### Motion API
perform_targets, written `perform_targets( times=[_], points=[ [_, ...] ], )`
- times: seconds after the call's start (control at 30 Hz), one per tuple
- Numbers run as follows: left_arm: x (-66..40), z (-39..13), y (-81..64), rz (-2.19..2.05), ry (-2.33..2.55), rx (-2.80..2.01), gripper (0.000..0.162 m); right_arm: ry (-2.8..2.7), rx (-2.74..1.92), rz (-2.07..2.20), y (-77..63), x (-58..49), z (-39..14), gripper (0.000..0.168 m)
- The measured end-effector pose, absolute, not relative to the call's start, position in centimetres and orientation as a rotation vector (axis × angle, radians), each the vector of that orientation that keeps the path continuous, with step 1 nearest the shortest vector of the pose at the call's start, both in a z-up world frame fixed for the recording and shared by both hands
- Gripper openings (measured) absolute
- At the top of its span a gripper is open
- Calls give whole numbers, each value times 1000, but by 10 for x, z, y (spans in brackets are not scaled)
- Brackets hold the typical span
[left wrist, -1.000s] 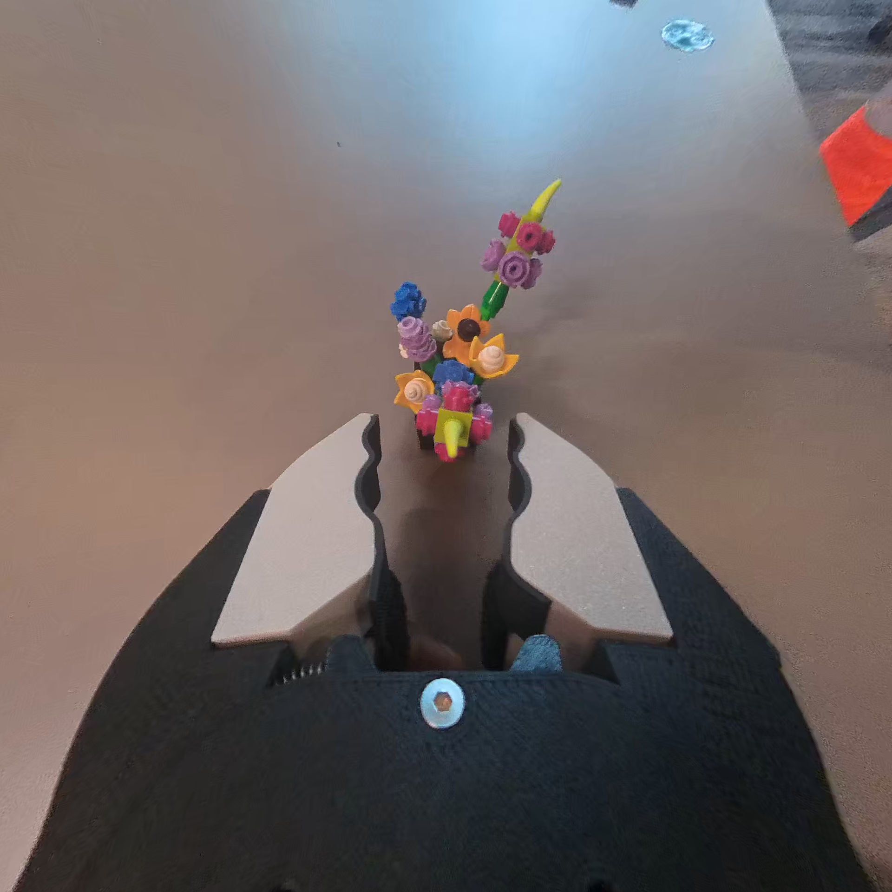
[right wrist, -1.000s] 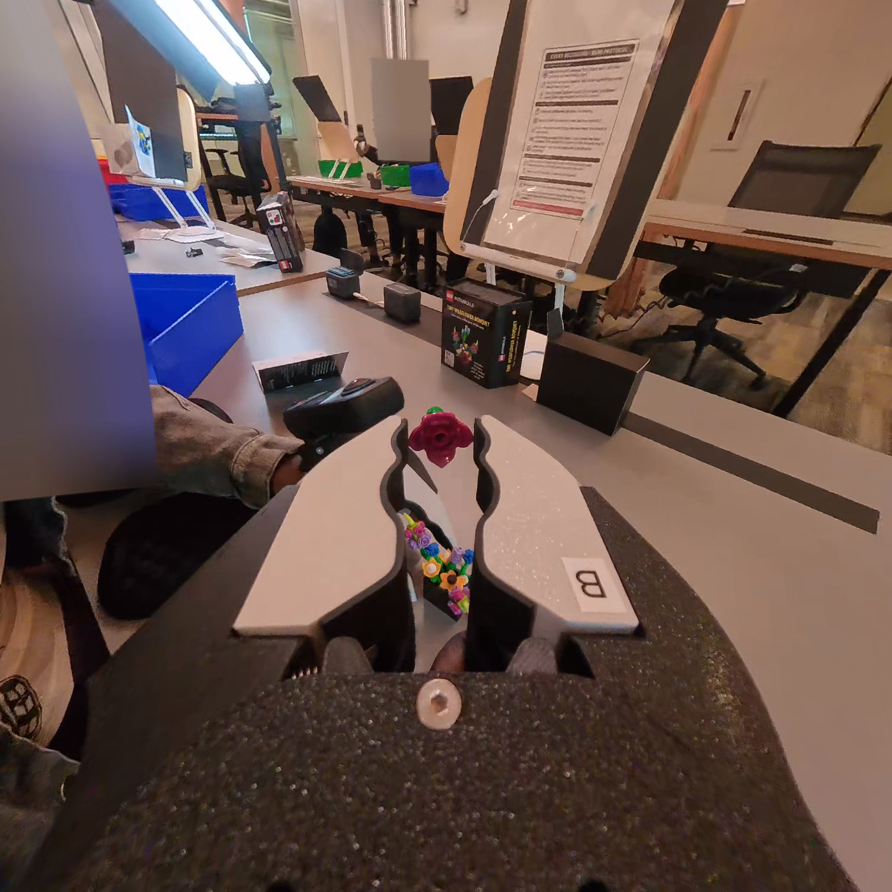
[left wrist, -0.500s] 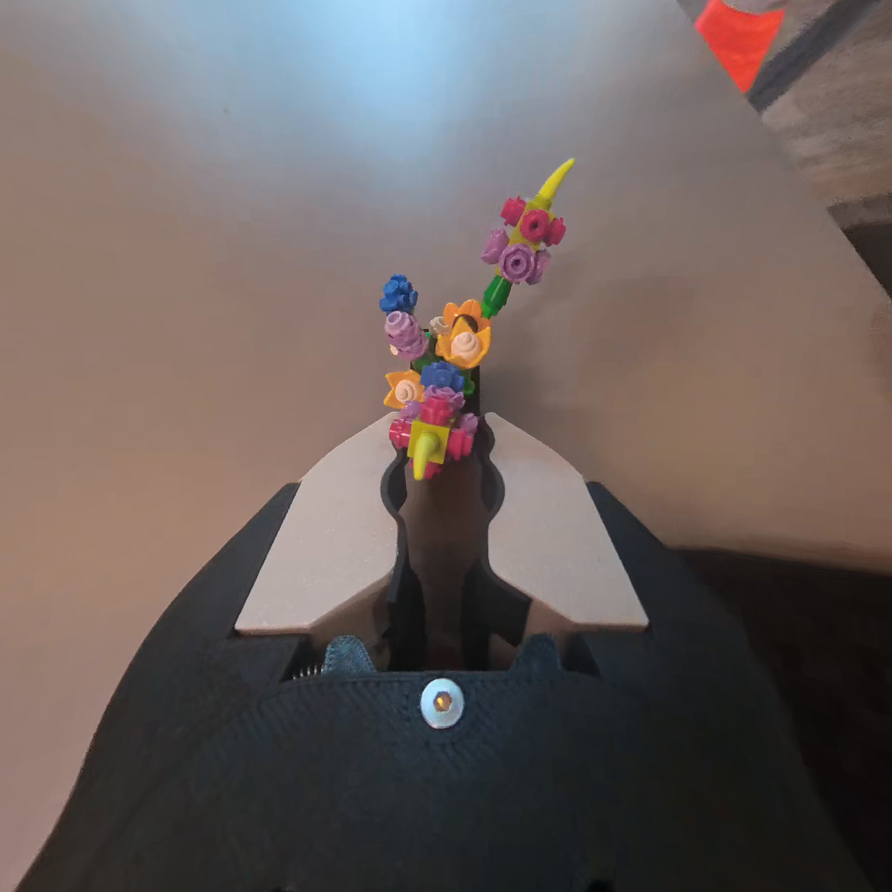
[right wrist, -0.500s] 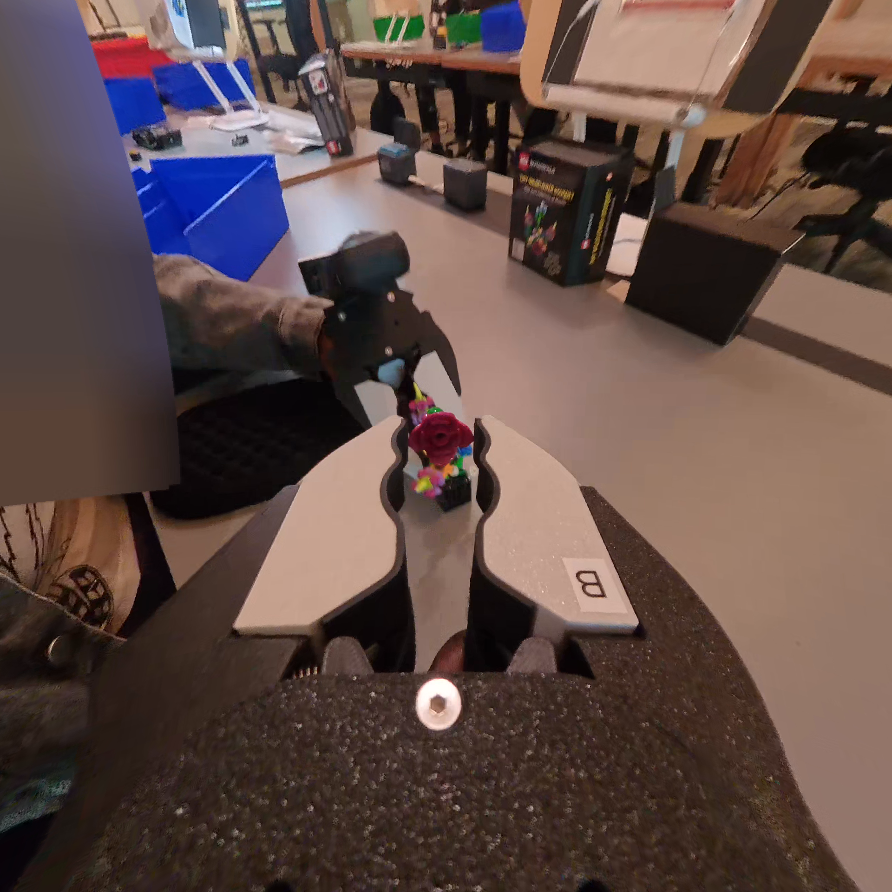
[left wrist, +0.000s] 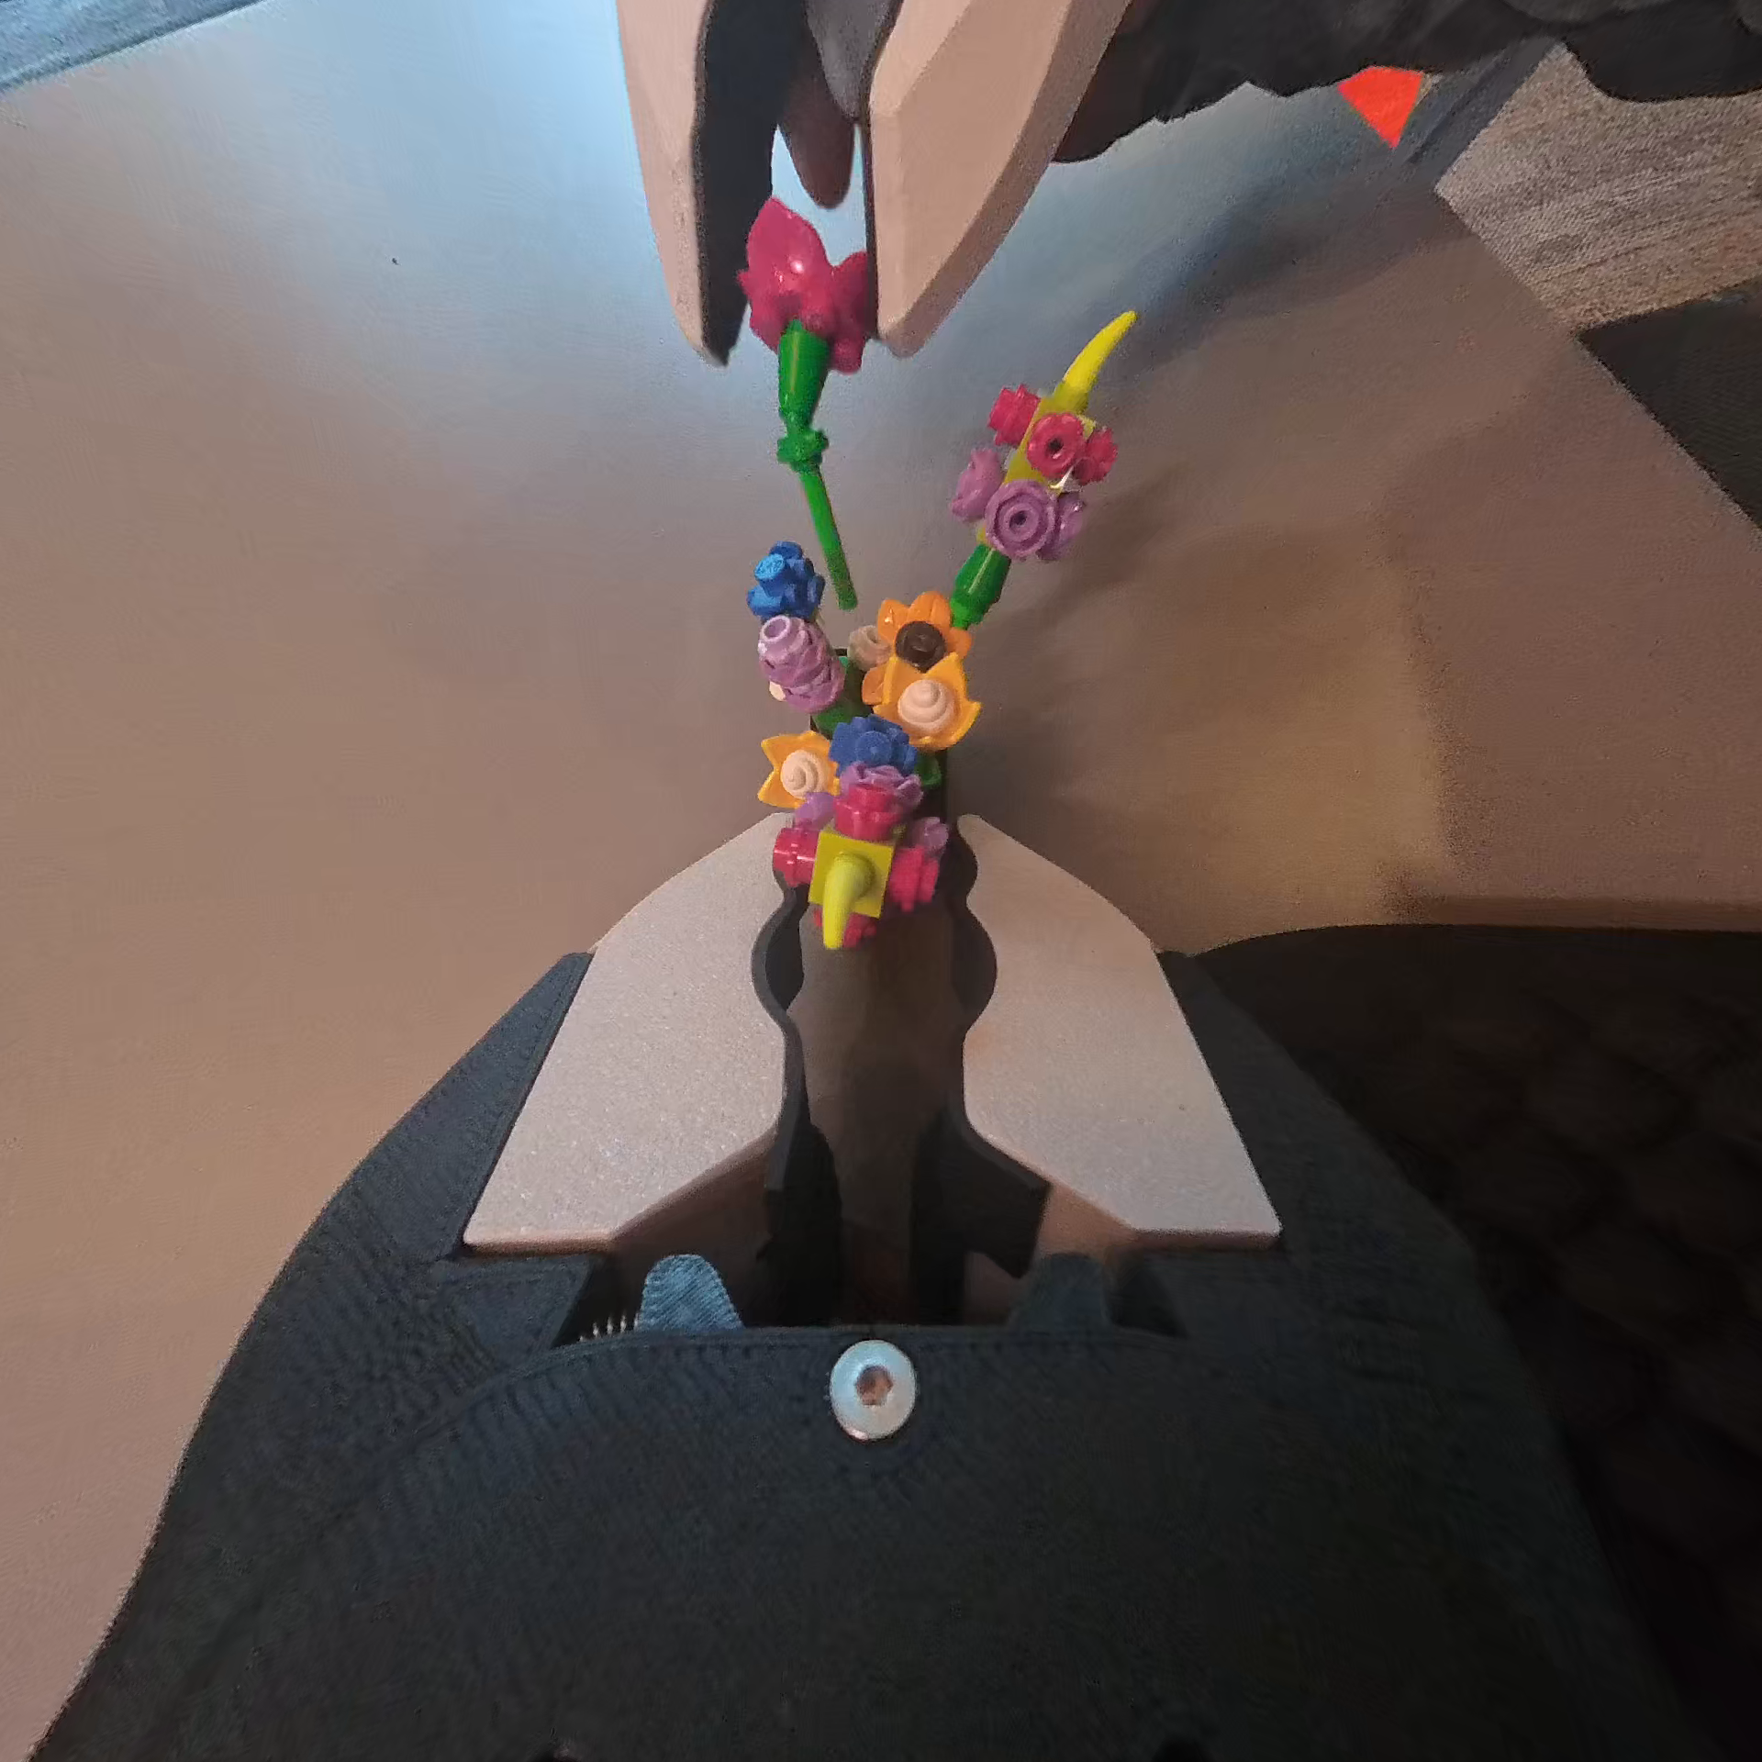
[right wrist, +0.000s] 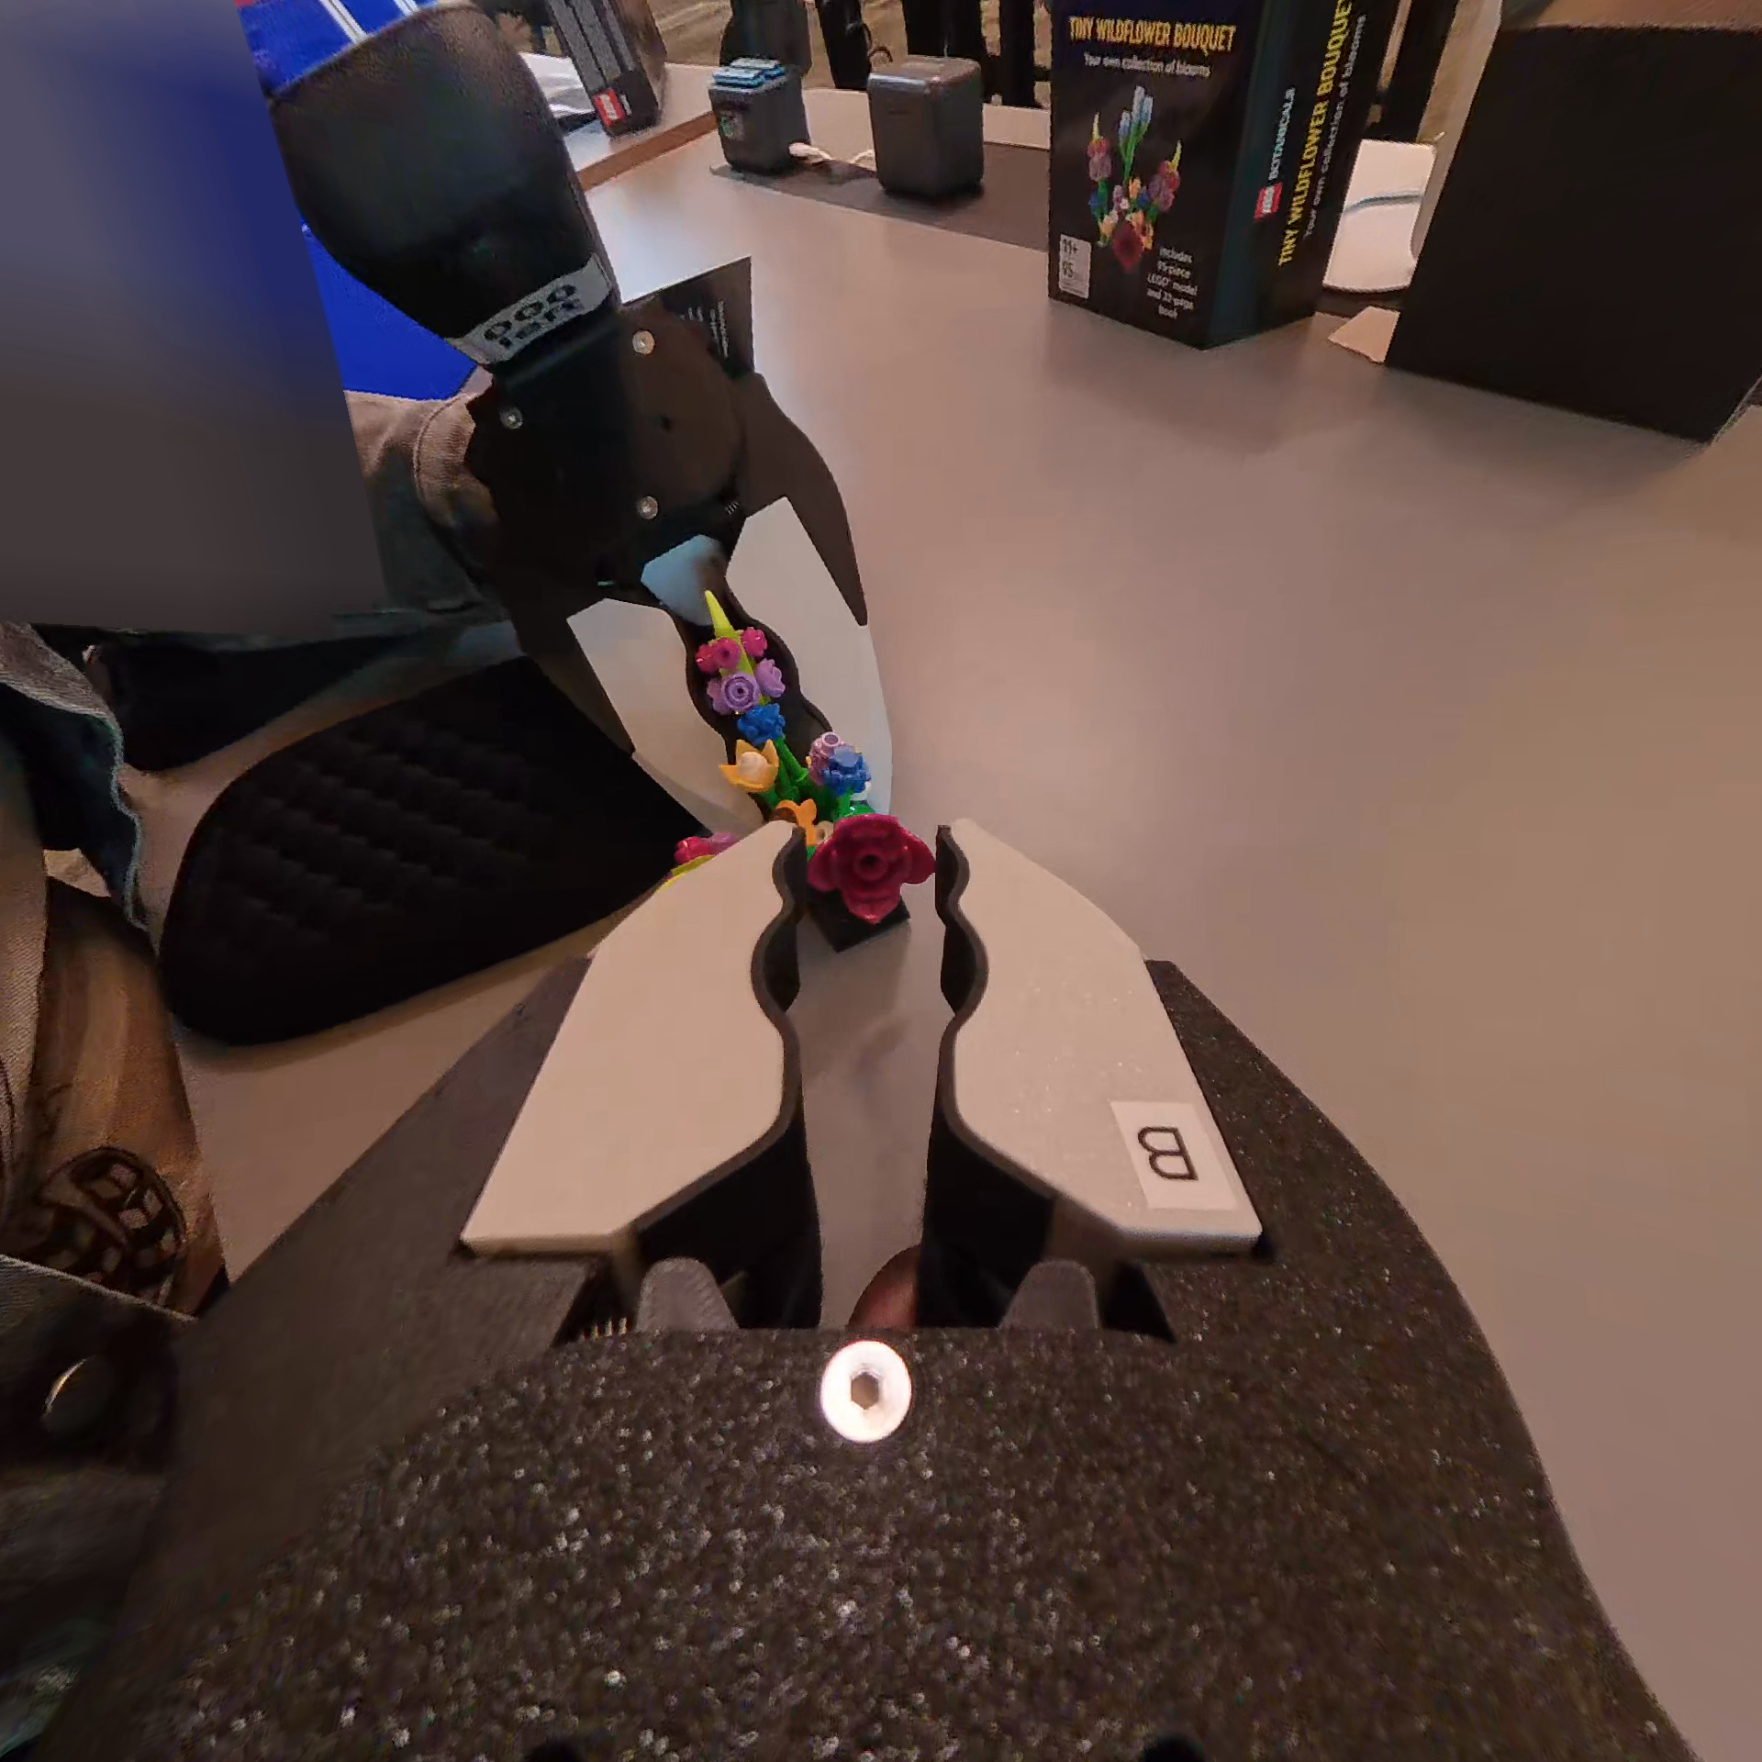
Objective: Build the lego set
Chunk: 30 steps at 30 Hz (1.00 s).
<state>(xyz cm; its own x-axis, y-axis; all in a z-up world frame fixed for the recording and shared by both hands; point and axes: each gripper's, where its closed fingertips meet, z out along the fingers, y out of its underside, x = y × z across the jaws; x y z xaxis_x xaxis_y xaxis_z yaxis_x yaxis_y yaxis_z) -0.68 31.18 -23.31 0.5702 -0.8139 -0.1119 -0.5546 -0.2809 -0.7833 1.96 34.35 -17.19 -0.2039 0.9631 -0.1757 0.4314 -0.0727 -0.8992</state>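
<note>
left gripper [left wrist: 872,839]: jaws narrow, closed on the lower part of the lego bouquet [left wrist: 872,725]; fingertips flank the lowest pink/lime cluster. Also seen far-left in the right wrist view [right wrist: 810,763], angled down onto the table.
right gripper [right wrist: 863,858]: narrow, clamping the magenta rose [right wrist: 870,866] by its head. In the left wrist view it enters from the top [left wrist: 796,315], fingers pointing down.
rose stem [left wrist: 815,467]: green, hangs tilted down from the rose head [left wrist: 806,286]; lower tip just above the blue flower [left wrist: 784,580], beside the orange flower [left wrist: 920,641]. Contact with the bouquet: cannot tell.
bouquet: upright on the table [left wrist: 286,667], black base [right wrist: 853,930] visible under the rose in the right wrist view. Tall pink/purple spike with lime tip [left wrist: 1044,458] leans far-right.
table: grey, plain around the build.
background, right wrist view: dark set box [right wrist: 1192,172] far right, black block [right wrist: 1602,210] beside it, two small grey devices [right wrist: 839,114] far centre.
left side: black quilted pad [right wrist: 381,839] near-left of the bouquet; person's grey sleeve [right wrist: 420,458] behind the left gripper.
</note>
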Motion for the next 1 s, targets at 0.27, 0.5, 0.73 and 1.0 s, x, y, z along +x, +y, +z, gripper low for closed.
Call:
perform_targets(
  times=[0.27,0.5,0.73,1.0],
  points=[
    [-7,-233,312,-406,1094,-1981,27,-1725,-1502,1221,340,13,-182,25],
    [-7,-234,312,-404,1094,-1982,28,-1973,-1408,1003,335,11,-191,26],
    [-7,-234,312,-399,1093,-1982,28,-2248,-1316,807,335,11,-197,25],
    [-7,-234,313,-395,1092,-1984,28,-2307,-1312,798,338,8,-197,26]
  ],
)
